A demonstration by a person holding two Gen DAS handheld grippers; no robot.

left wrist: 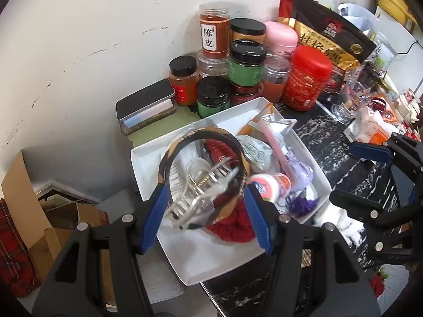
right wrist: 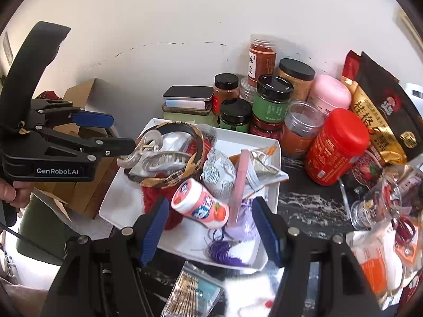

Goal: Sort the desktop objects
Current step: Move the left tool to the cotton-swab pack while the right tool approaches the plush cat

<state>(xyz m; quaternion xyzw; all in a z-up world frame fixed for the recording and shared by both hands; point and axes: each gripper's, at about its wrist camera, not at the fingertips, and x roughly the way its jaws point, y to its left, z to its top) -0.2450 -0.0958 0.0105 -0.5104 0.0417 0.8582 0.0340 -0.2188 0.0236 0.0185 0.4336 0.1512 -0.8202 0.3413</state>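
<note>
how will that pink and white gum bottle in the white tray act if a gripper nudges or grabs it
The gum bottle lies on its side and is round, so it would probably roll if nudged. Its glossy plastic may slip between the pads. It leans on the red knit item in the white tray, so it might shift when touched.

I see even, bright indoor light, soft shadows only. Heavy fisheye bending and dark vignette at corners on both views. Clear hair claw (left wrist: pixel 203 190) is motion-blurred in my left view; glare on the foil packet (right wrist: pixel 260 167). Centre sharp.
</note>
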